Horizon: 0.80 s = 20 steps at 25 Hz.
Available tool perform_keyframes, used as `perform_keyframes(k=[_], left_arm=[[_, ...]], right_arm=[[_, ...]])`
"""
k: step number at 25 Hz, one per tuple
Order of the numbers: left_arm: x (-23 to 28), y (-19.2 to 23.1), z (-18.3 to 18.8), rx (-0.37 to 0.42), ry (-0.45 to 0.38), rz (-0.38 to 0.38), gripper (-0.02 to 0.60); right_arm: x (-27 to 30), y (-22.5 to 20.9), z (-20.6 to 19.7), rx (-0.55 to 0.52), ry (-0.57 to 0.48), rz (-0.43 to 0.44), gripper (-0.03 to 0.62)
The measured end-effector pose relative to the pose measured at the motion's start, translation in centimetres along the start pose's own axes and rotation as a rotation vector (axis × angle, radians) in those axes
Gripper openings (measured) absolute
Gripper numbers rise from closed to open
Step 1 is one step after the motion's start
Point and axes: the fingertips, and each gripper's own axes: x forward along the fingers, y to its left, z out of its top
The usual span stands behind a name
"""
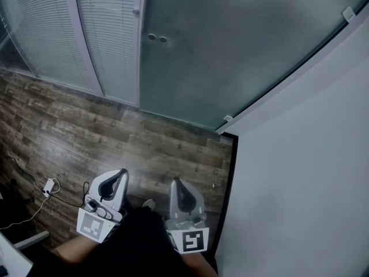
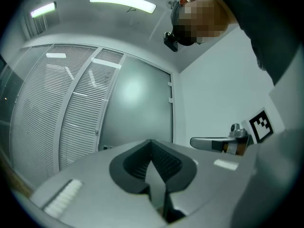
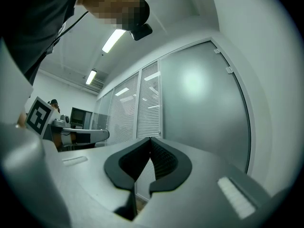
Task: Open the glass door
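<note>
The frosted glass door [image 1: 230, 51] stands closed ahead, with two small round fittings [image 1: 157, 38] near its left edge. Low in the head view, my left gripper [image 1: 122, 172] and my right gripper [image 1: 174, 181] are held side by side over the wooden floor, well short of the door. Both are shut with nothing between the jaws. In the left gripper view the door [image 2: 137, 108] shows beyond the left gripper [image 2: 152, 142], and the right gripper's body is at the right. In the right gripper view the door [image 3: 199, 108] fills the space ahead of the right gripper [image 3: 151, 139].
Glass panels with slatted blinds [image 1: 86, 33] adjoin the door on the left. A white wall [image 1: 305, 172] runs along the right, with a dark edge strip [image 1: 229, 178] at its foot. A white plug and cable [image 1: 49, 186] lie on the wooden floor [image 1: 86, 131] at the left.
</note>
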Motion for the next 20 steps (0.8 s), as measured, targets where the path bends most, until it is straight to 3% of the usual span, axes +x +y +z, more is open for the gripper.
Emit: perform_keyframes(k=[7, 12, 20], left_arm=[[-0.6, -1.2, -1.5, -0.027, 0.04, 0.025, 0.0], [0.4, -2.5, -2.2, -0.027, 0.062, -0.026, 0.0], [3.5, 0.9, -3.9, -0.058, 0.092, -0.03, 0.0]], right_arm=[[-1.4, -1.6, -1.6, 0.025, 0.008, 0.005, 0.002], [-1.4, -2.9, -2.8, 0.029, 0.029, -0.018, 0.002], [1.4, -4.8, -4.0, 0.038, 0.065, -0.066, 0.002]])
